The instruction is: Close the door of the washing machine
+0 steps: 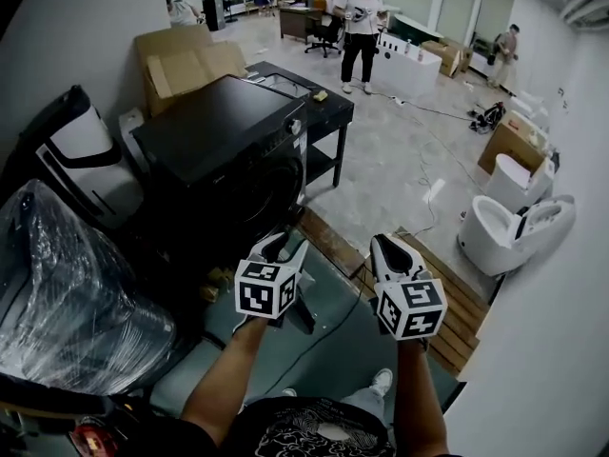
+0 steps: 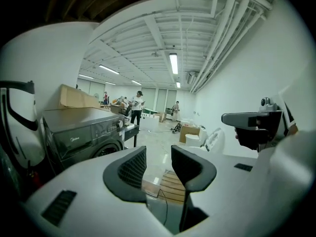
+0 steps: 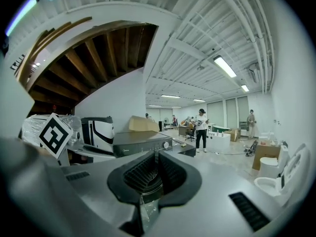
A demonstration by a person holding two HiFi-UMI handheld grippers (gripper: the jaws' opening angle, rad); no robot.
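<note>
I hold off washing machine (image 1: pixel 224 146) front; left gripper (image 1: pixel 279 247) released, empty; right gripper (image 1: pixel 385 251) clenched on nothing; door (image 1: pixel 269 201) looks flush; next I'd press it, confirm latch.

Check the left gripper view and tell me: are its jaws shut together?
No, the left gripper has its jaws standing clearly apart, with nothing held between them.

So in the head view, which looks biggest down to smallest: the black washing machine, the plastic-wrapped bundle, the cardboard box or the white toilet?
Largest: the washing machine and the plastic-wrapped bundle, about alike; the bundle sits nearer the camera, so I won't rank them.
Smaller: the cardboard box and the white toilet, also about alike.
</note>
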